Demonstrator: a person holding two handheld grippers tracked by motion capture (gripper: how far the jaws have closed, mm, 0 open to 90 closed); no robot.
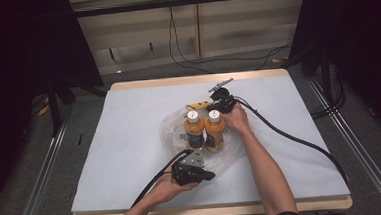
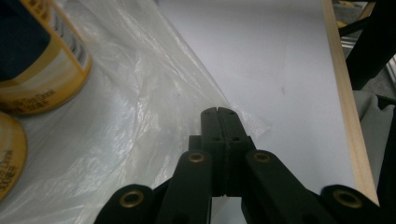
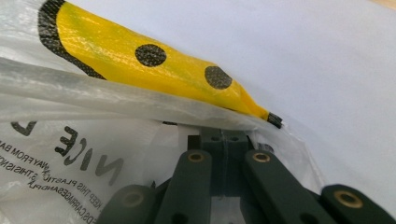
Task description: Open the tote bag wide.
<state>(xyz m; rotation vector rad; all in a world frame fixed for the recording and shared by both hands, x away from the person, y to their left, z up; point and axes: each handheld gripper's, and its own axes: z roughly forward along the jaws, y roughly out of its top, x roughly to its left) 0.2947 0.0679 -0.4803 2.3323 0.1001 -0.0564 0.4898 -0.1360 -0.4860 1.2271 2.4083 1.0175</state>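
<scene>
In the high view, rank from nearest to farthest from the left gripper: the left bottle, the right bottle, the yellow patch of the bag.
From the left gripper:
1. Left bottle, just beyond it on the clear bag.
2. Right bottle, beside the first, only slightly farther.
3. Yellow patch, behind both bottles at the bag's far end.

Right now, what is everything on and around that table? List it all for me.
Bottles: two, orange with white caps, upright side by side at the table's middle, on the bag.
Bag: one, clear plastic with black print and a yellow smiley patch, spread under the bottles.
Table: one, wooden edge, covered by a pale sheet.
Cables: black, on the floor beyond the table.
Left gripper: black, at the bag's near edge, fingers closed on the plastic.
Right gripper: black, at the bag's far edge, fingers closed on the plastic.
Hands: two, one on each gripper.
</scene>
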